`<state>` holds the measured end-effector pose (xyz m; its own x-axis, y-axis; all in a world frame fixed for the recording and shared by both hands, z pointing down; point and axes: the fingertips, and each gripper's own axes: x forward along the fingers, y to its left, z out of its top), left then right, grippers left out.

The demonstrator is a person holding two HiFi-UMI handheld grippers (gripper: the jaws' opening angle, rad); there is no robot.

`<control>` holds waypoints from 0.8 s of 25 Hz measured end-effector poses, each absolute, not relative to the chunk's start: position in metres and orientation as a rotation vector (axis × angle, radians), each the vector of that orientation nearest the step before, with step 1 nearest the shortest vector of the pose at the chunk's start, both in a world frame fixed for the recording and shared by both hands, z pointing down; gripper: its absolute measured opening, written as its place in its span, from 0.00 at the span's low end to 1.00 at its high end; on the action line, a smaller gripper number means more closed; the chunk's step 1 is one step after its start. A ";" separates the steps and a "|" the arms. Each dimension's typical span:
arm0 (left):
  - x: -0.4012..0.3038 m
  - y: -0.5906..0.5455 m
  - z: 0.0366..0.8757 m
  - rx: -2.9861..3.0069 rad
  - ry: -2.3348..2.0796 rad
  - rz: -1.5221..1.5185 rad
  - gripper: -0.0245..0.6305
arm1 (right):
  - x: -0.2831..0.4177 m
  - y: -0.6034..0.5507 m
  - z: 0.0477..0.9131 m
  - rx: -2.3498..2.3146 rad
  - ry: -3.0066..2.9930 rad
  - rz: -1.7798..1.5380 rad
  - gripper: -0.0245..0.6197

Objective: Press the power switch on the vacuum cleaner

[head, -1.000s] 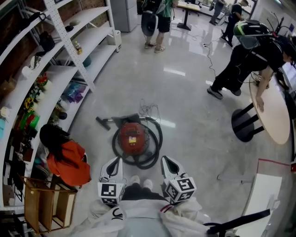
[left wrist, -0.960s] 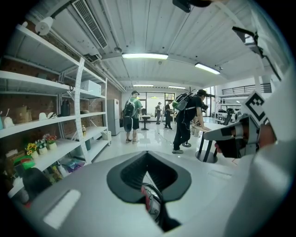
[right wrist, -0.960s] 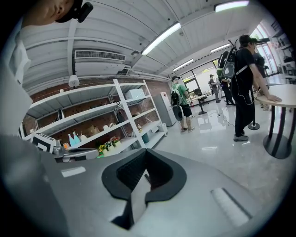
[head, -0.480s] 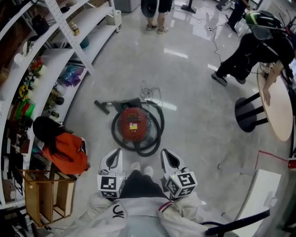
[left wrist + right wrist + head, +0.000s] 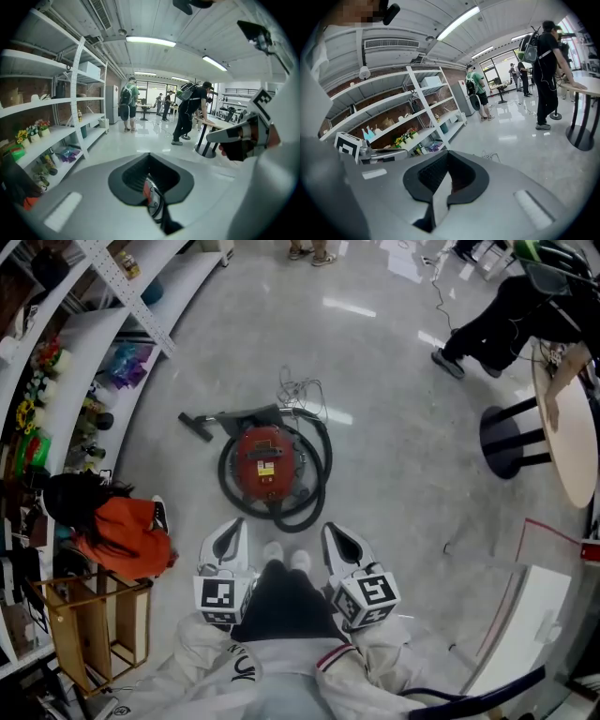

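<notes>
The red vacuum cleaner (image 5: 264, 461) stands on the grey floor straight ahead, with its black hose (image 5: 319, 476) looped round it and the nozzle (image 5: 192, 425) lying to its left. A tangle of cable (image 5: 301, 394) lies just beyond it. My left gripper (image 5: 228, 544) and right gripper (image 5: 344, 547) are held close to my body, both shut and empty, short of the vacuum and apart from it. In the left gripper view, a sliver of the red vacuum (image 5: 147, 193) shows through the slit of the left gripper (image 5: 152, 199). The right gripper (image 5: 440, 197) points toward the shelves.
A person in an orange top (image 5: 120, 535) crouches at the left by long white shelves (image 5: 66, 352). A wooden crate (image 5: 86, 634) sits near my left. On the right, a round table (image 5: 562, 427) has a person (image 5: 506, 310) leaning on it. A white board (image 5: 525, 624) lies lower right.
The vacuum cleaner has come nearer and sits lower toward the middle of the head view as I stepped forward. Both grippers stay shut in front of my body.
</notes>
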<state>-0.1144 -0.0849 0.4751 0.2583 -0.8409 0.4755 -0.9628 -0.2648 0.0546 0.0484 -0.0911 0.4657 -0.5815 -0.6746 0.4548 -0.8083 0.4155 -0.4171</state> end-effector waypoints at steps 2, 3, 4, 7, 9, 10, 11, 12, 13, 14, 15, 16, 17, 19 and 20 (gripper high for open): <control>-0.115 -0.088 0.482 2.196 -1.647 0.510 0.04 | 0.046 -0.094 0.471 1.305 -2.448 0.909 0.04; -0.116 -0.089 0.485 2.191 -1.644 0.513 0.04 | 0.045 -0.095 0.474 1.305 -2.445 0.911 0.04; -0.117 -0.090 0.489 2.186 -1.642 0.516 0.04 | 0.043 -0.097 0.476 1.304 -2.440 0.913 0.04; -0.119 -0.094 0.502 2.171 -1.634 0.528 0.04 | 0.040 -0.103 0.484 1.311 -2.422 0.921 0.04; -0.119 -0.095 0.512 2.162 -1.624 0.532 0.04 | 0.039 -0.103 0.496 1.302 -2.418 0.926 0.04; -0.118 -0.096 0.517 2.159 -1.617 0.532 0.04 | 0.038 -0.103 0.502 1.297 -2.414 0.929 0.04; -0.117 -0.098 0.523 2.157 -1.610 0.533 0.04 | 0.037 -0.103 0.507 1.293 -2.411 0.931 0.04; -0.116 -0.099 0.529 2.158 -1.604 0.536 0.04 | 0.035 -0.104 0.512 1.288 -2.408 0.931 0.04; -0.116 -0.101 0.535 2.162 -1.600 0.541 0.04 | 0.033 -0.104 0.517 1.285 -2.406 0.928 0.04; -0.115 -0.103 0.541 2.167 -1.597 0.548 0.04 | 0.031 -0.105 0.522 1.282 -2.404 0.925 0.04; -0.114 -0.105 0.548 2.170 -1.594 0.555 0.04 | 0.030 -0.106 0.528 1.281 -2.402 0.924 0.04; -0.113 -0.106 0.555 2.173 -1.590 0.564 0.04 | 0.028 -0.107 0.533 1.282 -2.400 0.926 0.04; -0.113 -0.108 0.561 2.176 -1.586 0.573 0.04 | 0.027 -0.108 0.538 1.284 -2.398 0.929 0.04; -0.111 -0.109 0.571 2.185 -1.573 0.594 0.04 | 0.025 -0.110 0.547 1.288 -2.394 0.935 0.04; -0.111 -0.111 0.577 2.187 -1.566 0.603 0.04 | 0.024 -0.111 0.551 1.290 -2.391 0.939 0.04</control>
